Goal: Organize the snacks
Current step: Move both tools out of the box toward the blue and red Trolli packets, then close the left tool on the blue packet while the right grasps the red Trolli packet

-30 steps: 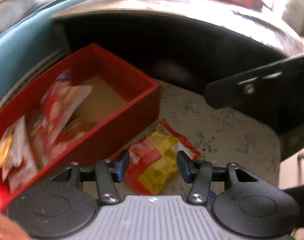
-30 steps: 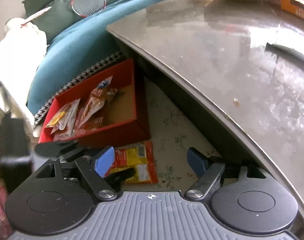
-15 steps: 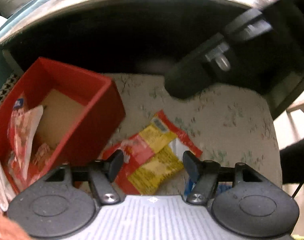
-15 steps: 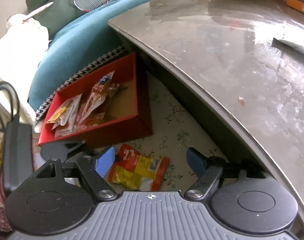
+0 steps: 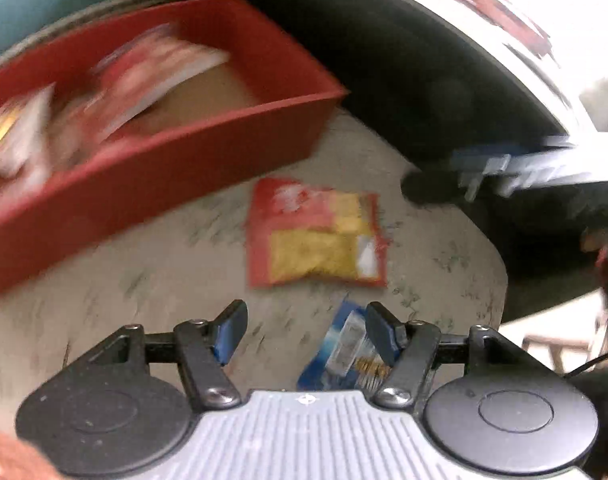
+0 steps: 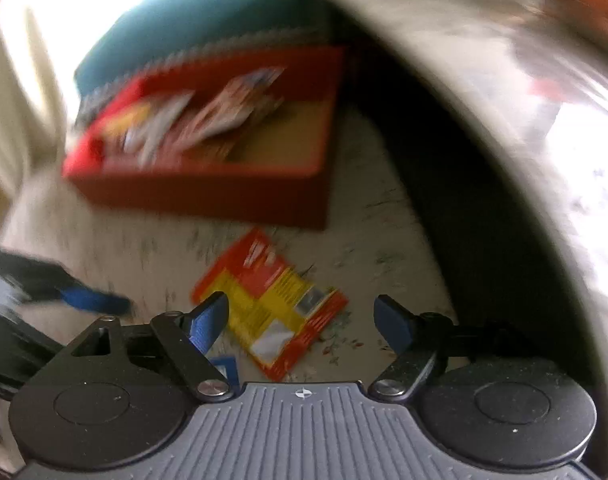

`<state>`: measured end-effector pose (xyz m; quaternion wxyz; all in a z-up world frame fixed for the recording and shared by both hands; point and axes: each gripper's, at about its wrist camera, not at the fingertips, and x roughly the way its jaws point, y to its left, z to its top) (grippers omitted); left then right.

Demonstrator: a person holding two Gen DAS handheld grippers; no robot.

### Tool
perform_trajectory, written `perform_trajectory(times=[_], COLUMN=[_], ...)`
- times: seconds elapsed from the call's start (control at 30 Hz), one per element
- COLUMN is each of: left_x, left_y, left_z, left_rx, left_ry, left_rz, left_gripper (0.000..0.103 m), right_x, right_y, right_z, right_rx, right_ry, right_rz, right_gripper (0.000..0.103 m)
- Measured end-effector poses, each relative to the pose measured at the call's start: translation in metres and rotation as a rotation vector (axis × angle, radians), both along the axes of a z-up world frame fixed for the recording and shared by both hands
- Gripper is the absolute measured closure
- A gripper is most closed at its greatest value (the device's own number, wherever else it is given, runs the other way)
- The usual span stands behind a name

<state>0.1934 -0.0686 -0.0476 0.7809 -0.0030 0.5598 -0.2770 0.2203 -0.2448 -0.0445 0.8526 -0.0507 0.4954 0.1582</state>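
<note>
A red and yellow snack packet [image 5: 318,236] lies flat on the floral cloth in front of a red box [image 5: 207,148] that holds several snack packets [image 5: 103,92]. My left gripper [image 5: 306,326] is open and empty above the cloth, with a blue packet [image 5: 346,354] just inside its right finger. My right gripper [image 6: 301,320] is open and empty, hovering right over the red and yellow packet [image 6: 271,304]. The red box [image 6: 207,192] lies beyond it. Both views are blurred by motion.
A grey table top [image 6: 524,120] overhangs on the right, dark underneath. A teal cushion [image 6: 207,12] lies behind the box. The other gripper shows at the left edge of the right wrist view [image 6: 43,284] and at the right of the left wrist view [image 5: 504,176].
Both grippers have swung and dropped toward the cloth. The left one pulled back from the red and yellow packet, revealing a blue packet. The right one now hovers over the red and yellow packet.
</note>
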Motion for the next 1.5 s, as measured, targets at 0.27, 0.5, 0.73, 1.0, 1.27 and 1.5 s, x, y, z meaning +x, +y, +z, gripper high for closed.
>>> perform_trajectory(times=[0.27,0.5,0.73,1.0,1.27,1.5], left_x=[-0.031,-0.045,-0.055,-0.061,-0.065,-0.069], left_y=[0.041,0.021,0.008,-0.038,-0.082,-0.104], left_z=[0.005,-0.005,-0.021,-0.023,-0.025,-0.029], left_rx=[-0.041,-0.085,-0.133,-0.078,0.165,0.309], left_ry=[0.057,0.127,0.213,0.118,-0.067,-0.129], left_rz=[0.08,0.038,0.194,0.397,0.309,0.263], left_gripper=[0.045,0.045,0.045,0.042,0.031,0.044], right_x=[0.03,0.032,0.011,0.002,0.002,-0.002], right_y=[0.047,0.019,-0.011,-0.016,-0.01,-0.022], right_z=[-0.033,-0.031,-0.031,-0.033,-0.033,-0.031], right_rx=[-0.134,-0.034,0.004,0.023,-0.035,-0.012], right_ry=[0.03,0.079,0.1,0.125,0.095,0.113], right_rz=[0.162,0.02,-0.054,-0.021,-0.014,-0.034], right_gripper=[0.018,0.043,0.055,0.024,0.037,0.052])
